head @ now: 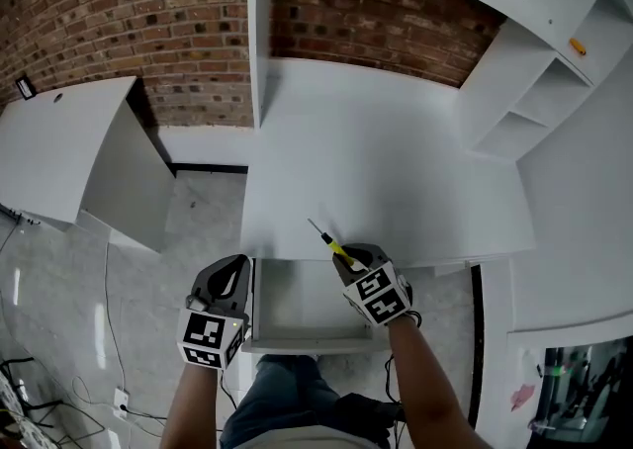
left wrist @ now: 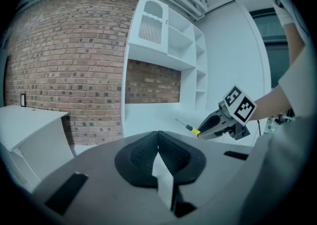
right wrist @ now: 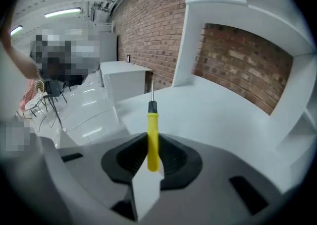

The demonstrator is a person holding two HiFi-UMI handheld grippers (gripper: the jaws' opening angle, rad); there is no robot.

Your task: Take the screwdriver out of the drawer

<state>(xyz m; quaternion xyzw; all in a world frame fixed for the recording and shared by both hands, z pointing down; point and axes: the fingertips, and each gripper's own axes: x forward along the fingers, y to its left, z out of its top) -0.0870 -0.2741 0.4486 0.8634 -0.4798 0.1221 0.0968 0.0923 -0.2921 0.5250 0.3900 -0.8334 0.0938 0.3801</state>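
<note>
Screwdriver point(right wrist: 153, 142), small, one item. Yellow plastic handle, black collar, thin metal shaft.

Location: clamped by the handle in the right hand-held gripper point(head: 348, 261), whose jaws are partly closed on it, with the shaft projecting forward beyond the tips. It is held above the open drawer point(head: 297, 309), at the near edge of the white surface point(head: 396, 170), apparently touching neither.

Handling, by judgement: light, rigid, not fragile. The smooth round handle is likely to slip or swivel between flat pads, so the grip belongs mid-handle, never on the thin shaft. The tip is pointed and should be kept aimed away from the person.

Left hand-held gripper point(head: 232, 274): jaws together, nothing held, beside the drawer's left wall.
</note>
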